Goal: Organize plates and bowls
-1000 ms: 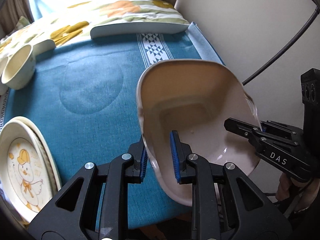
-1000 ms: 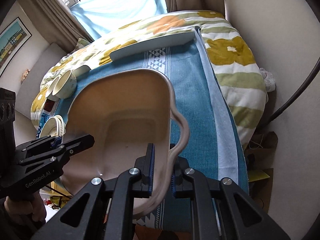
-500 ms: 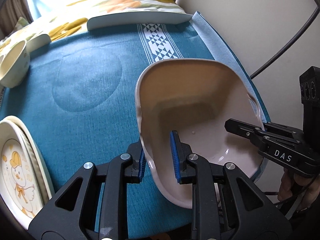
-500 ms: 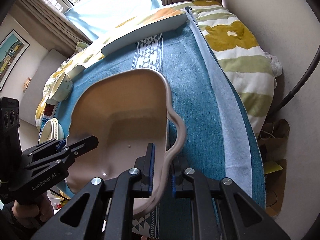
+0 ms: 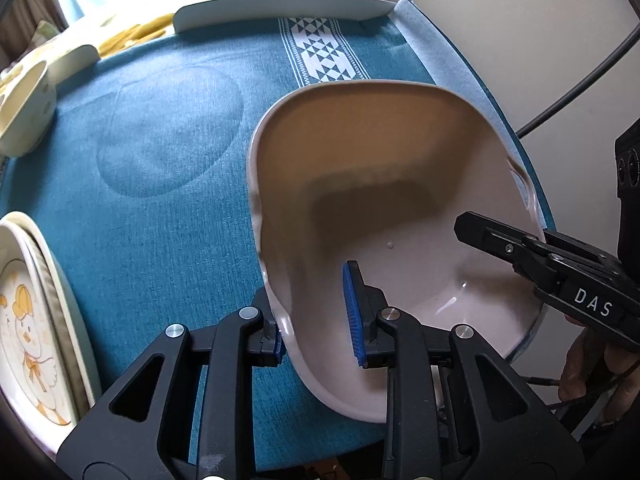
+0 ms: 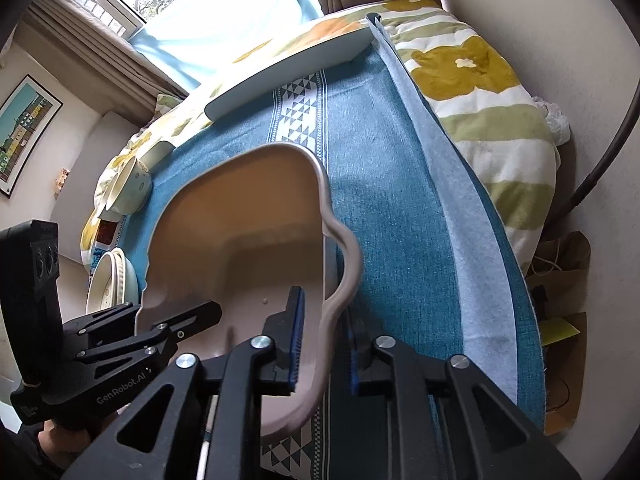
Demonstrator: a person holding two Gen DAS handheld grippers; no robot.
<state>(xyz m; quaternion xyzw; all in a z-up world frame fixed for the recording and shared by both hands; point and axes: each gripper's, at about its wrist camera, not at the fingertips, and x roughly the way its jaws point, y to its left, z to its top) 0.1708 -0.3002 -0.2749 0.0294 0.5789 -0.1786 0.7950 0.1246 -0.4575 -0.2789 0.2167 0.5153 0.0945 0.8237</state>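
Observation:
A deep beige dish (image 5: 400,200) with wavy handles sits low over the blue cloth (image 5: 160,220), near its right edge. My left gripper (image 5: 316,312) straddles the dish's left rim. Its outer pad is against the rim, and the jaws are opening slightly. In the right wrist view the same dish (image 6: 240,220) has its right handle rim between the fingers of my right gripper (image 6: 324,320). Those jaws are opening, with a gap on both sides of the rim. Each view shows the other gripper's black finger reaching into the dish.
A stack of cream plates with a duck picture (image 5: 32,320) lies at the cloth's left edge. A small cream bowl (image 5: 24,112) stands at the far left, and a long white plate (image 5: 280,4) lies at the far end. Flowered bedding (image 6: 480,80) and a wall close the right side.
Both grippers sank a little with the dish toward the cloth. The right gripper's pads, clamped on the handle rim before, now stand apart from it. The left pads have parted only slightly.

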